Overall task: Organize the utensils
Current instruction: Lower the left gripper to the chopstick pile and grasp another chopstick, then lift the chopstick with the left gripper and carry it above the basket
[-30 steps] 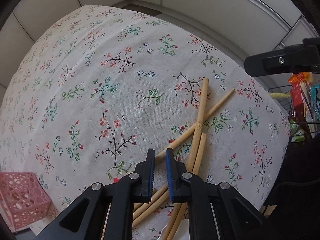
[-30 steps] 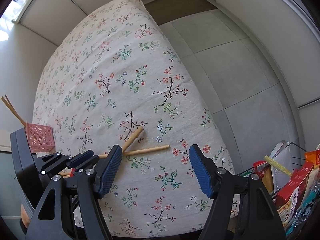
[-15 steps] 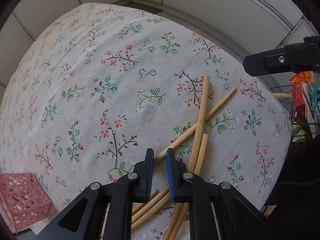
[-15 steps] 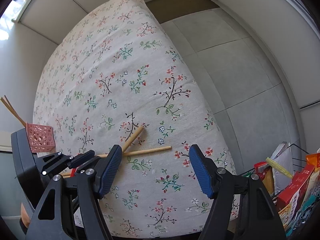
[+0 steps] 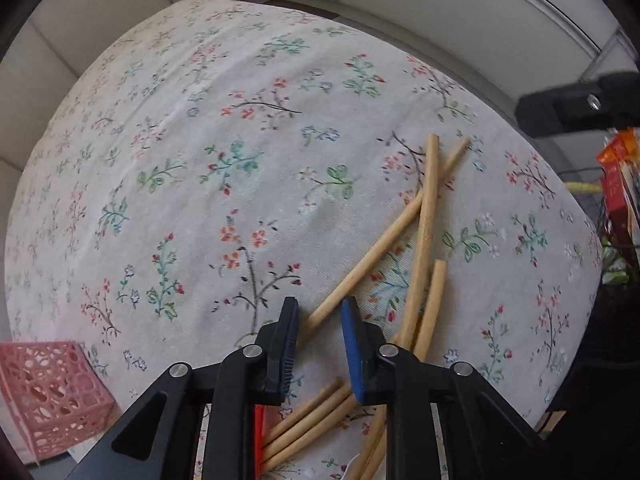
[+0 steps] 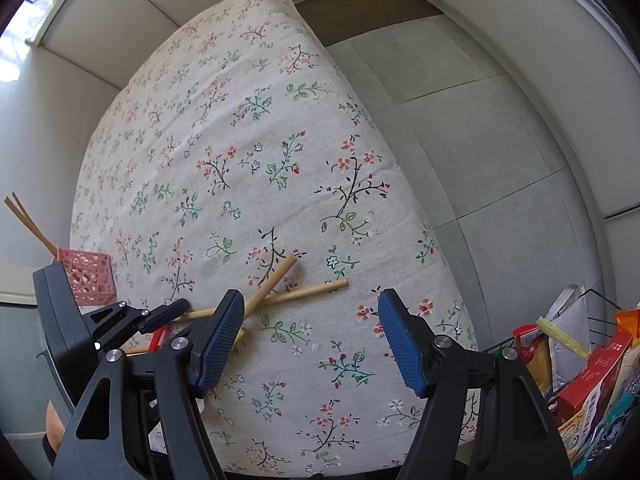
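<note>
1. A pink lattice holder [image 6: 90,276] stood at the left edge of the flower-printed tablecloth [image 6: 248,132]; in the right wrist view two thin sticks [image 6: 28,222] leaned out of its top. From the left wrist view its inside could not be seen.
2. A loose heap of wooden chopsticks [image 5: 420,224] lay crossed on the cloth, well apart from the holder.
3. The left gripper [image 5: 320,312] pointed steeply down over the near end of the heap. Its jaws had just been opening and stood slightly parted, with one chopstick passing through the gap and no pad pressing on it.
4. The right gripper [image 6: 310,314] hung over the cloth with its jaws spread wide and nothing between them; two chopstick tips lay just beyond it.
5. A wire basket [image 6: 600,300] off the right edge of the table held snack packets and boxes [image 6: 592,384], packed upright.
6. A red item [image 5: 259,428] showed under the left gripper; what it was could not be told.
</note>
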`<state>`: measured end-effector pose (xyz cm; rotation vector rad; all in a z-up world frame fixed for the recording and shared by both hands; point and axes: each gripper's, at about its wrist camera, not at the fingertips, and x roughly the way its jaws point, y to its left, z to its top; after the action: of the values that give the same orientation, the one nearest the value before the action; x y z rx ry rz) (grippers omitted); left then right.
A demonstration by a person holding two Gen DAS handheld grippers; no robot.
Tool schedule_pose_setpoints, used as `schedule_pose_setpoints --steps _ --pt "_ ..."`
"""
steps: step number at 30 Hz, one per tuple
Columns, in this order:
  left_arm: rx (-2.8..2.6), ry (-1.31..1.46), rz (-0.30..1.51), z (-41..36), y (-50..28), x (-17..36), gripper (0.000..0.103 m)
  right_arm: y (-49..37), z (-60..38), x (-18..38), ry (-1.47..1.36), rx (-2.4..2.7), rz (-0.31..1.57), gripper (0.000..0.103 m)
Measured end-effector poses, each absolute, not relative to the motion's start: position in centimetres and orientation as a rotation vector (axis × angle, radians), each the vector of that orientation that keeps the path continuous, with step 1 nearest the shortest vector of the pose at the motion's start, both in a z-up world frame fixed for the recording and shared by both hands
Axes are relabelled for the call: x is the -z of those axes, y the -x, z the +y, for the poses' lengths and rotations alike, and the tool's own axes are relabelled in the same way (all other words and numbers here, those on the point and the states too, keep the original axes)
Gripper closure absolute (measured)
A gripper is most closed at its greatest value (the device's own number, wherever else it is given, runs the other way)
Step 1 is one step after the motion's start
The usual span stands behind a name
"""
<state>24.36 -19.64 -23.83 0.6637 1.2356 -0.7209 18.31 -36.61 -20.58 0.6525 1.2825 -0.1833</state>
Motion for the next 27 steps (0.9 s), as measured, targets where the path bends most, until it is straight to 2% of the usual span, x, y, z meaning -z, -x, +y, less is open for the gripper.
schedule_pose_setpoints --steps 2,5,9,15,23,24,25,27 --pt "0.635 -0.61 1.237 -18.1 -26.7 23.3 0.09 -18.4 -36.6 20.7 -0.654 0.186 1.285 0.031" --pt "0.579 -0.457 1.301 -16.5 -29.2 23.1 0.09 -18.7 -36.6 21.0 -0.659 0.188 1.295 0.031" --pt "0.52 -0.417 1.331 -15.5 -31.4 22.8 0.09 -19.5 -36.5 21.3 -0.67 0.182 1.31 0.031" --pt "0.558 -0.436 1.278 -18.4 -35.3 22.2 0.086 -20.9 -36.9 21.5 -0.719 0.182 1.304 0.031" --pt "0.572 -0.476 1.185 -23.4 -39.1 22.0 0.086 -22.1 -36.8 22.3 -0.721 0.196 1.331 0.031" --pt "0.568 -0.469 1.183 -23.6 -39.5 22.0 0.088 -22.3 -36.7 22.5 -0.723 0.194 1.338 0.031" --pt "0.564 -0.46 1.181 -23.6 -39.9 21.9 0.095 -22.4 -36.5 22.7 -0.725 0.189 1.345 0.031" --pt "0.553 -0.473 1.156 -24.5 -40.8 22.0 0.096 -22.8 -36.1 23.0 -0.729 0.177 1.357 0.031"
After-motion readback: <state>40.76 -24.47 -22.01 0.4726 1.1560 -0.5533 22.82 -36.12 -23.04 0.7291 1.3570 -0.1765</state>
